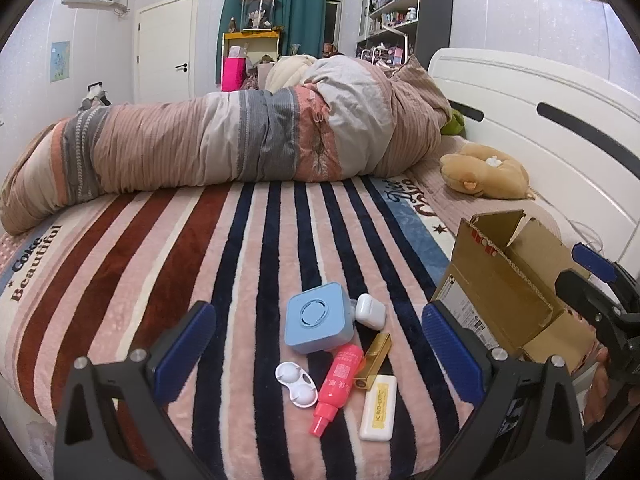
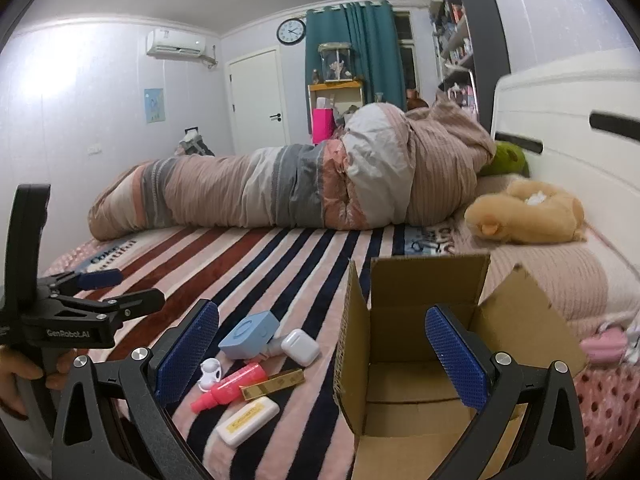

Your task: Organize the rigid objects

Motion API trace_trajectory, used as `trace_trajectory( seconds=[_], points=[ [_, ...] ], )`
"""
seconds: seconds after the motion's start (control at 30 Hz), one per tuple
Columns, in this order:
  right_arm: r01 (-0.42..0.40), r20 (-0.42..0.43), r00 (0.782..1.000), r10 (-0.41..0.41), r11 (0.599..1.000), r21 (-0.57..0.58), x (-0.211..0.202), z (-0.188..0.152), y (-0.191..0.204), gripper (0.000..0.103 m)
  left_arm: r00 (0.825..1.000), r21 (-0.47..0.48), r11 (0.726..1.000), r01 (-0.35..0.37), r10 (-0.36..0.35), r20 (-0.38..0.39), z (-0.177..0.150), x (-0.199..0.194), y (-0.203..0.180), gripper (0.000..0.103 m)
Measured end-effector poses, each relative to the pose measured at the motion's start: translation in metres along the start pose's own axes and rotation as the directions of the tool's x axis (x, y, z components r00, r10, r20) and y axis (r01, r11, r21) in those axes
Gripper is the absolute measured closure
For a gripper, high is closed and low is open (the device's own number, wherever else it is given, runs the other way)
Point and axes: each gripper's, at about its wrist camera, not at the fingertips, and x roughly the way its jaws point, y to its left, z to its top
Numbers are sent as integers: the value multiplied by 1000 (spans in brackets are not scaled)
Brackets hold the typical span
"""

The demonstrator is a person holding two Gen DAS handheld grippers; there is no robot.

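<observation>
Left claw (image 1: 318, 354) spread wide, holding nothing, low over bed (image 1: 120, 264). Just ahead between its fingers: blue cube (image 1: 318, 322), white earbud case (image 1: 370, 311), contact lens case (image 1: 295, 384), pink spray bottle (image 1: 336, 388), gold bar (image 1: 374, 360), white eraser (image 1: 378, 407), clustered. Right claw (image 2: 322, 354) spread too, empty, cardboard box (image 2: 420, 320) open right in front, cluster to its left.

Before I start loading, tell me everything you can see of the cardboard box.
The cardboard box is plain brown corrugated board, open at the top with its flaps standing up, one edge ragged. It looks empty inside: only its bare bottom panels show. A printed label sits on its outer side. It rests on the striped blanket, right of the small items and apart from them. Neither gripper touches it.
</observation>
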Motion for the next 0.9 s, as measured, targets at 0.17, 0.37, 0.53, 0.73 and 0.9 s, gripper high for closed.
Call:
trace_trajectory(
  seconds=[0.17, 0.37, 0.53, 0.73, 0.9],
  points=[
    [-79, -23, 997, 77, 993, -93, 12, 9, 27, 0, 1000, -17, 1000, 3, -3, 18, -1, 3, 27, 1],
    [-224, -183, 964, 193, 960, -169, 63, 3, 83, 0, 998, -43, 997, -70, 70, 0, -8, 16, 86, 1],
    [-259, -347, 915, 205, 959, -117, 128, -20, 106, 5, 995, -97, 990, -101, 99, -27, -22, 23, 130, 1],
    [-236, -472, 859, 197, 971, -24, 198, -43, 98, 17, 994, -124, 988, -95, 87, -68, -37, 39, 158, 1],
    [-235, -524, 825, 211, 972, 22, 233, -50, 99, 21, 994, -140, 987, -84, 72, -88, -43, 50, 165, 1]
  ],
)
